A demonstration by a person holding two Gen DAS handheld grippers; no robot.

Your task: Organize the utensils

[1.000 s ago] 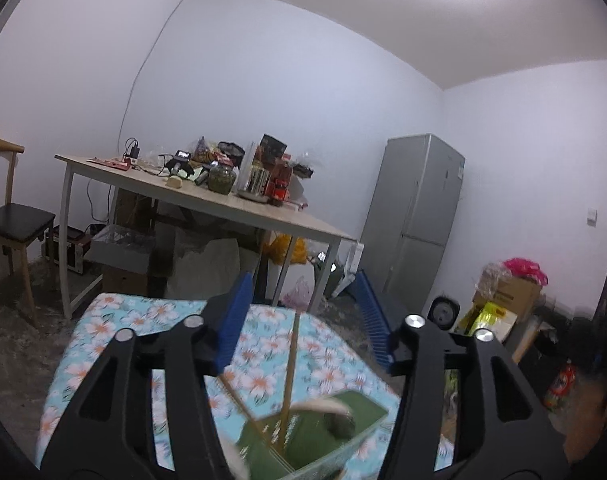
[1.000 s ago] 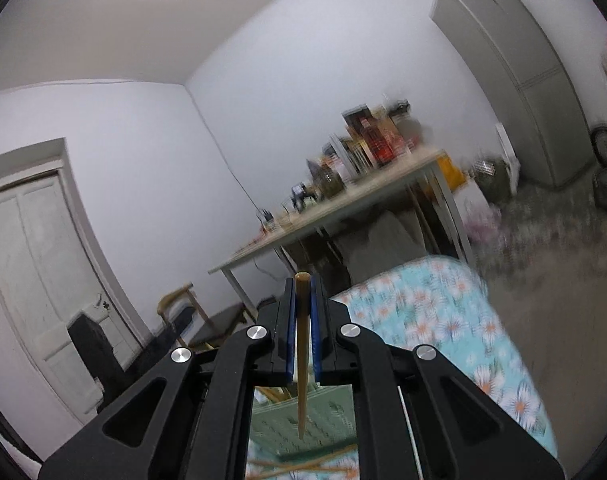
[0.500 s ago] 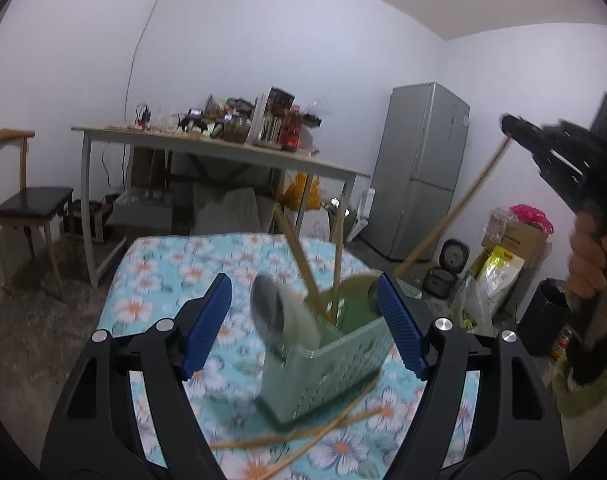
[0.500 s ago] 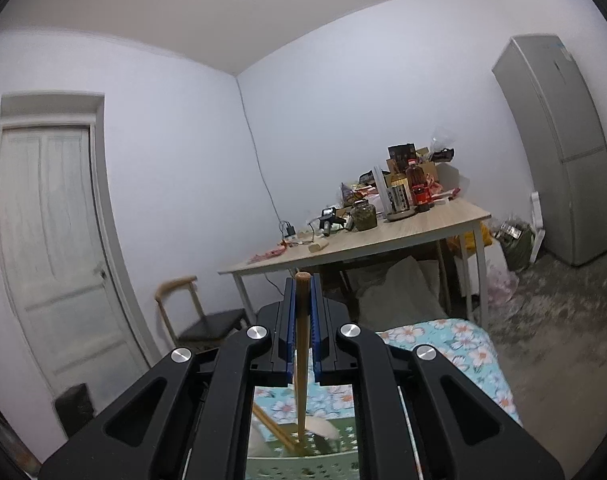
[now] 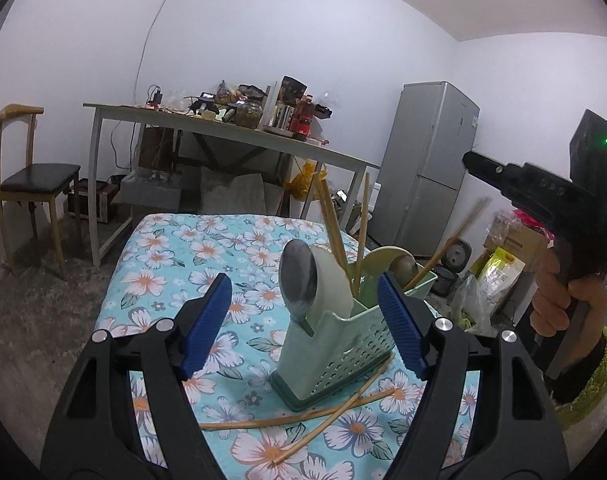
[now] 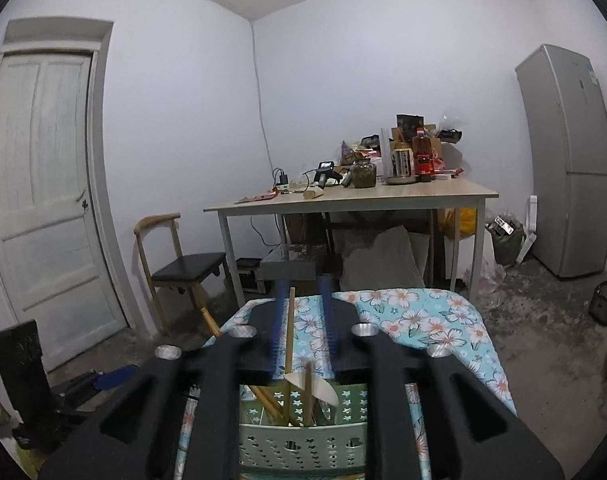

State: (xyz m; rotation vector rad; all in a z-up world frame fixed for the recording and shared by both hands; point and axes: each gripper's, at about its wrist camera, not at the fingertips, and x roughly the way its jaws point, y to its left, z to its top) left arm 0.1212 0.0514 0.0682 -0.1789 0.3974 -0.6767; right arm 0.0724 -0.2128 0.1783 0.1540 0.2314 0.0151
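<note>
L wrist view: left gripper (image 5: 303,320) w/ fingers spread wide, empty, straddling the green utensil holder (image 5: 335,344) on the floral tablecloth (image 5: 191,248); two loose chopsticks (image 5: 303,416) lie at its base, toward the near edge. R wrist view only: right gripper (image 6: 303,320) jaws opening, a chopstick (image 6: 289,332) between them, standing in the holder.

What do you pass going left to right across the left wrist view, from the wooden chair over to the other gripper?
Wooden chair → cluttered table → spoon in the green utensil holder → grey fridge → right gripper, jaws opening, held in a hand.
</note>
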